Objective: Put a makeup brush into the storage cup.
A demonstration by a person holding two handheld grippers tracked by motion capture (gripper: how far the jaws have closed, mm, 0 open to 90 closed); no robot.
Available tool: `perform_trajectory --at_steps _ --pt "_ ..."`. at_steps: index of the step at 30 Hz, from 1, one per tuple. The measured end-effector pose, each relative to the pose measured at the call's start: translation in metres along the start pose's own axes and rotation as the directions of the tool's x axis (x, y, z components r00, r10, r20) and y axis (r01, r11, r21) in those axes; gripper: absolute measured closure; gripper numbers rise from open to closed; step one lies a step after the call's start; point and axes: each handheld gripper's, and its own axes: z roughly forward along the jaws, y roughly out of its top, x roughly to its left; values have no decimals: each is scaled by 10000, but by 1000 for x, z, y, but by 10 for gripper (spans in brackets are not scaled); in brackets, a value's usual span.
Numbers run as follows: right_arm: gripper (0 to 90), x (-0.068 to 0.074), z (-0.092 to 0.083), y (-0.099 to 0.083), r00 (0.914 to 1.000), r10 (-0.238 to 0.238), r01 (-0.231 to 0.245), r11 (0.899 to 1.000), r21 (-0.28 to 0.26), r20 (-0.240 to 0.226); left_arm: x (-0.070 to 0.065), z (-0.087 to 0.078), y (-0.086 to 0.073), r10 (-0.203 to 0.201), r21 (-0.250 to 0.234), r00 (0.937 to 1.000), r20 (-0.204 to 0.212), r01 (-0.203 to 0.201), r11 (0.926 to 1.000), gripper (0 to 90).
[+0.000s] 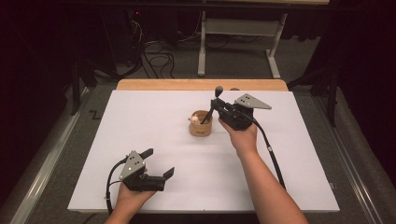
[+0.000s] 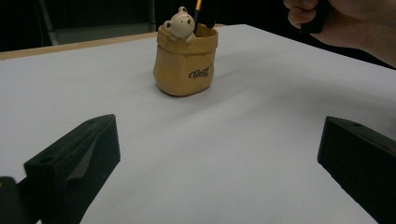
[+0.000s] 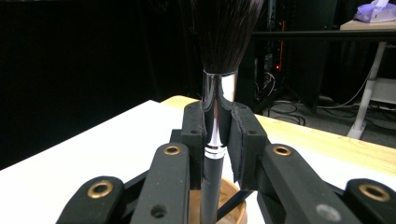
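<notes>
A tan bag-shaped holder (image 1: pixel 201 127) with a small bear figure (image 2: pixel 180 23) on its rim stands on the middle of the white table (image 1: pixel 154 116). My right gripper (image 1: pixel 215 106) hovers just right of and above it, shut on a black makeup brush (image 3: pixel 217 107). The brush stands nearly upright, bristles on top, its silver ferrule between the pads (image 3: pixel 243 140) and its handle reaching down into the holder (image 3: pixel 233 200). My left gripper (image 1: pixel 159 162) rests near the front left of the table, open and holding nothing, its jaws pointing toward the holder (image 2: pixel 184 65).
A wooden edge (image 1: pixel 201 84) runs along the table's far side. Beyond it stand a white desk frame (image 1: pixel 243 42) and loose cables (image 1: pixel 156 58) on the floor. The person's right hand (image 2: pixel 345 23) appears at the top right of the left gripper view.
</notes>
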Motion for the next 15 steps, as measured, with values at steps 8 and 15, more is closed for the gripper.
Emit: perform_trajectory --at_steps 8,15 --pt "789 0 6 -6 9999 149 -148 9997 197 -52 0 0 -1 -9 2 10000 61 9 10000 2" --pt "789 2 11 -11 10000 85 -85 9994 347 -10 0 0 -1 -30 -20 9999 99 30 10000 2"
